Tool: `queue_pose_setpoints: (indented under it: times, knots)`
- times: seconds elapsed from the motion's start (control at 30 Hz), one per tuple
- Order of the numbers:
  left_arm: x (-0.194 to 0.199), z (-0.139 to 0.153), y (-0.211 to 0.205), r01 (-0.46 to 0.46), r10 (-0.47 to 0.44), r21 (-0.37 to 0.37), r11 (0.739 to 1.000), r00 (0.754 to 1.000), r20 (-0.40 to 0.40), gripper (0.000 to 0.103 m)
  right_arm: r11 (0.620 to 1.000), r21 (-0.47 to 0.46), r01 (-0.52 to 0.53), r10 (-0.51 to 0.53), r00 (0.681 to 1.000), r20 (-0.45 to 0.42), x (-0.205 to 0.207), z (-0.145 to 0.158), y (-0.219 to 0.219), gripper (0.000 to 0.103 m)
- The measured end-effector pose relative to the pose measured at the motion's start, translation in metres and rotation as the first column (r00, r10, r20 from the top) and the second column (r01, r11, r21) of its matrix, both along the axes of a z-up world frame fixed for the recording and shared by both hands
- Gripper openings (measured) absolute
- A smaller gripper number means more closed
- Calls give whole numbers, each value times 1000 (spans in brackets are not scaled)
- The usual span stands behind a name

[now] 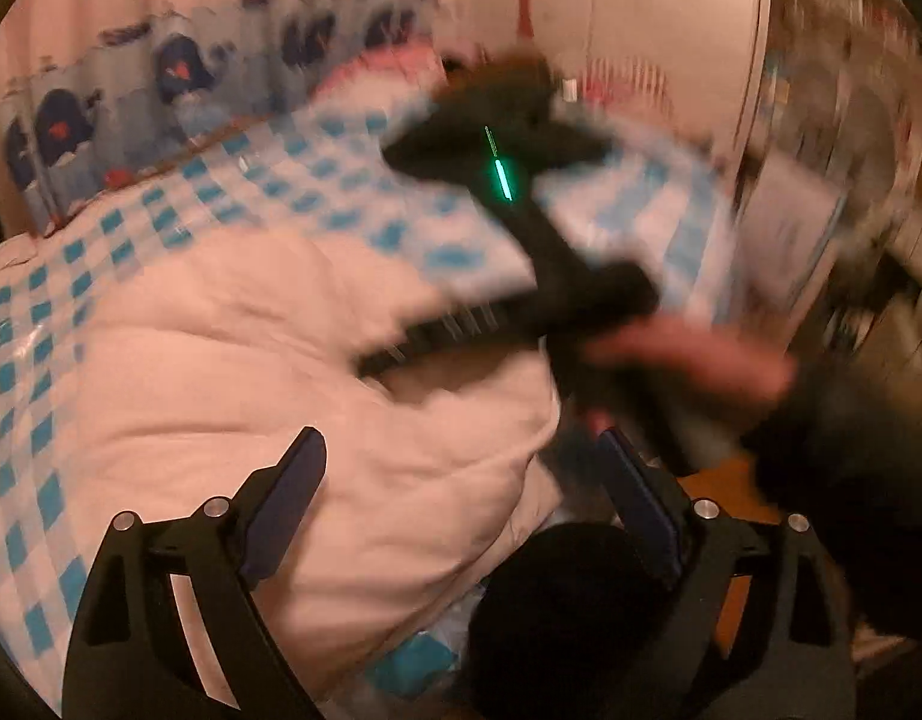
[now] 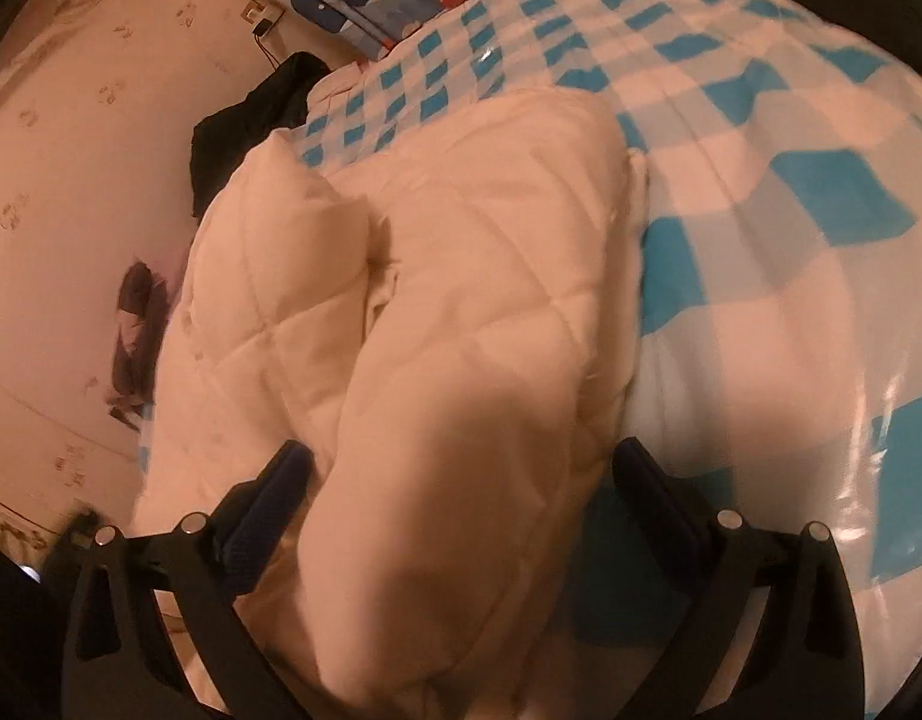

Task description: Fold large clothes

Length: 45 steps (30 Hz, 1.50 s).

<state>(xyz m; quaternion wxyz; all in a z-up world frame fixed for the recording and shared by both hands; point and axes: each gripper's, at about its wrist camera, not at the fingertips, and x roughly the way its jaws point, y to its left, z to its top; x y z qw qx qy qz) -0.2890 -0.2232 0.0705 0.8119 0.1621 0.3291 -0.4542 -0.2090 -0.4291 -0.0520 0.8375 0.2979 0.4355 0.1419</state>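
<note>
From the left wrist camera, the left tool has its two fingers spread wide apart, with nothing clamped between them. The cream quilted garment lies bunched on the bed, just ahead of the fingertips; it reaches under the left finger and into the gap, while the right finger sits off its edge. The garment rests on a blue-and-white checked sheet with a glossy surface. Beyond it, the right tool shows as a dark, motion-blurred shape with a green light, gripped by the person's right hand, hovering above the far edge of the garment. A whale-print fabric runs along the head of the bed.

From the right wrist camera, the right tool is likewise wide open and grips nothing. A thick fold of the cream quilted garment rises straight between the fingers and fills the gap; whether the pads touch it is unclear. The checked sheet stretches away to the right, and a dark cloth lies beyond the garment's far left corner near the wall.
</note>
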Motion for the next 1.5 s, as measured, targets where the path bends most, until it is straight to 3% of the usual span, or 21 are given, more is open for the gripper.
queue_pose_setpoints:
  times: [0.07,0.13,0.23,0.27,0.33,0.43,0.5,0.53,0.57,0.63,0.67,0.7,0.77,0.9,1.0,1.1,1.17,1.27,1.33,1.43,1.5]
  knots:
    - [13,27,35,-89,93,-96,991,995,41,88,1000,0,-1,1,1000,-1,-8,-4,-3,96]
    - [43,29,51,-174,179,-117,978,983,36,88,1000,-5,-2,2,1000,-8,-17,-5,-6,96]
    - [89,-6,44,-229,229,-34,973,973,-8,88,994,-103,47,-50,998,-31,-26,7,-17,96]
    - [100,-23,35,-219,220,5,976,975,-35,88,988,-125,87,-90,996,-13,-33,17,-22,96]
    - [97,-51,17,-216,215,65,974,976,16,89,973,-160,165,-154,985,76,-46,46,-22,96]
    - [84,-62,-6,-213,207,103,972,976,67,90,972,-130,197,-158,953,259,-57,106,-8,96]
    - [81,-63,-14,-202,192,126,971,978,86,91,995,-22,100,-88,948,306,-38,130,9,96]
    - [80,-64,-17,-201,191,128,971,978,88,91,998,3,66,-64,955,291,-29,130,15,96]
    - [76,-64,-17,-202,191,130,971,977,92,91,998,-32,49,-39,969,245,-9,123,28,96]
    - [73,-66,-15,-200,188,130,971,977,99,91,976,-210,52,-16,985,169,20,101,48,96]
    - [72,-65,-15,-200,188,129,971,977,100,91,952,-302,56,-30,995,91,36,75,54,96]
    - [71,-65,-15,-196,185,127,972,978,96,91,949,-313,45,-32,998,47,45,49,54,96]
    - [72,-67,-14,-170,165,121,978,985,50,90,977,-204,65,-56,997,48,39,12,38,96]
    - [64,-61,-20,-139,132,148,979,990,53,90,979,-165,119,-102,989,109,21,6,30,96]
    - [55,-39,-12,-139,135,117,983,990,37,90,981,-103,162,-145,976,162,6,-4,22,96]
    - [54,-24,-3,-208,193,105,972,971,138,90,982,-84,169,-153,974,166,11,-3,17,96]
    - [78,-42,-6,-209,208,156,965,978,22,90,975,-142,174,-157,980,121,13,12,18,96]
    - [79,-68,-11,-210,199,207,956,977,69,92,918,-338,208,-176,976,125,-5,42,27,96]
    - [79,-66,-9,-208,202,194,959,978,49,92,894,-409,184,-165,983,81,-8,27,34,96]
    - [73,-56,-6,-169,167,183,969,986,26,89,941,-282,186,-179,983,49,-8,0,15,96]
    - [68,-31,23,-211,211,75,975,977,-1,89,926,-306,220,-212,975,60,-17,4,17,96]
